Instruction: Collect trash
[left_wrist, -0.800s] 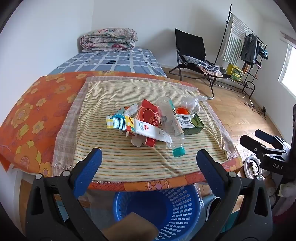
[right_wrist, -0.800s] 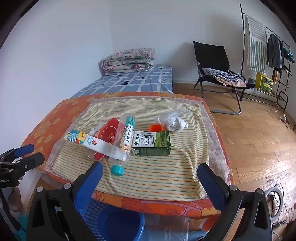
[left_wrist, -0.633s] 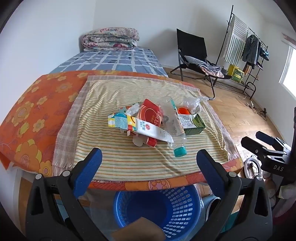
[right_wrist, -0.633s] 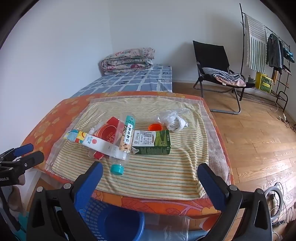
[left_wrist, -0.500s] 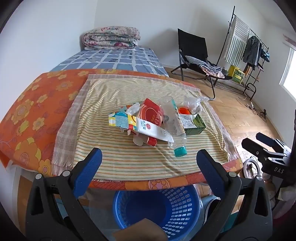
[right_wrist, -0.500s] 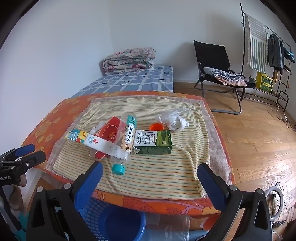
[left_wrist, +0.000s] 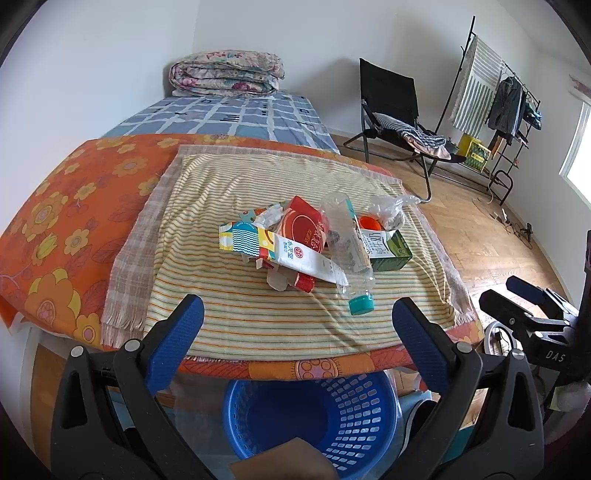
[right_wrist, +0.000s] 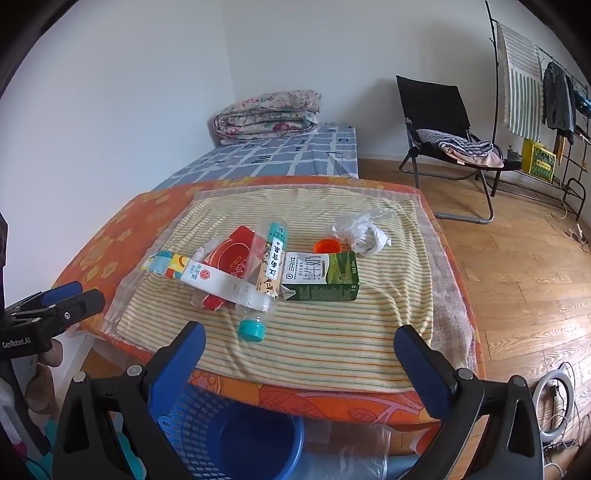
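Item: trash heap on striped cloth (right_wrist: 332, 339), table centre. Bottle (right_wrist: 264, 273) lies long axis near-to-far, teal cap (right_wrist: 250, 329) toward the grippers; green milk carton (right_wrist: 319, 276) at its 3 o'clock, crosswise. Right gripper (right_wrist: 295, 354): fingers wide apart, nothing held, cap at 11 o'clock, seemingly the nearer arm. Left gripper (left_wrist: 295, 325): likewise spread, nothing held, heap at 12 o'clock. Blue basket (left_wrist: 314, 417) below table edge.
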